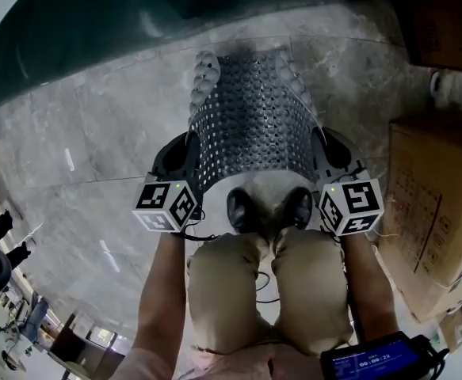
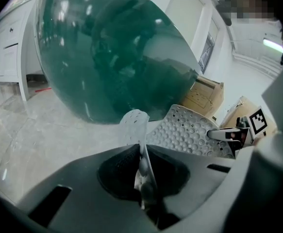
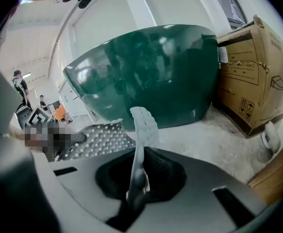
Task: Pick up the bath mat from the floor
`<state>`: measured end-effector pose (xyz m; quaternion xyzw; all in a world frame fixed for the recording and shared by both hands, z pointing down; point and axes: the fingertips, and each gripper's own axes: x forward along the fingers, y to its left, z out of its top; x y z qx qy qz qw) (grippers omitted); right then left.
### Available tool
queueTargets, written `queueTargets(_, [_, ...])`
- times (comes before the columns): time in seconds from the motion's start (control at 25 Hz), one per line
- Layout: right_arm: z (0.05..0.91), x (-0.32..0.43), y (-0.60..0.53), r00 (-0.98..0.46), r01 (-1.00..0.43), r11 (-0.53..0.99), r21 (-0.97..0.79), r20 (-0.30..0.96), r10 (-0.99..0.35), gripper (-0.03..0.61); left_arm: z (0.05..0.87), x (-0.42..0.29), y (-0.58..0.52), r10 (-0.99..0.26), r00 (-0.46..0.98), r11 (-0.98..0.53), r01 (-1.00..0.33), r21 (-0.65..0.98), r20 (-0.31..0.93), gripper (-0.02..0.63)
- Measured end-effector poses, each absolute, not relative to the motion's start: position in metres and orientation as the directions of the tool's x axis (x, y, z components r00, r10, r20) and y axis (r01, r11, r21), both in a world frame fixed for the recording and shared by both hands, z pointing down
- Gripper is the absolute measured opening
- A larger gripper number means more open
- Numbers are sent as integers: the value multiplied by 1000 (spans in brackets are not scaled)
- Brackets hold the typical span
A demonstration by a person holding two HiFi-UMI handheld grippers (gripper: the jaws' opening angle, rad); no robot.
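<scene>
A pale perforated bath mat (image 1: 250,121) with suction bumps hangs between my two grippers, its near edge lifted and its far end by the green tub. My left gripper (image 1: 188,158) is shut on the mat's near left corner; in the left gripper view the mat's edge (image 2: 140,144) is pinched between the jaws, with the rest of the mat (image 2: 190,132) spreading to the right. My right gripper (image 1: 319,155) is shut on the near right corner, and in the right gripper view the mat's edge (image 3: 140,144) stands up between the jaws.
A dark green bathtub (image 1: 135,14) fills the far side, also large in the left gripper view (image 2: 112,57) and the right gripper view (image 3: 156,72). Cardboard boxes (image 1: 437,204) stand at the right. The floor (image 1: 80,157) is grey marble tile. My shoes (image 1: 269,209) show below the mat.
</scene>
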<state>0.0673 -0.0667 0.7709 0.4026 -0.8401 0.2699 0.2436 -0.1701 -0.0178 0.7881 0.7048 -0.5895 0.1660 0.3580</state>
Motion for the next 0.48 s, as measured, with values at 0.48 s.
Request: queueTargets(0.48, [701,30,-61,-620,-759,584,-289,593,-513,29,723,-148,-27,-706,310,-98,-933,346,636,37])
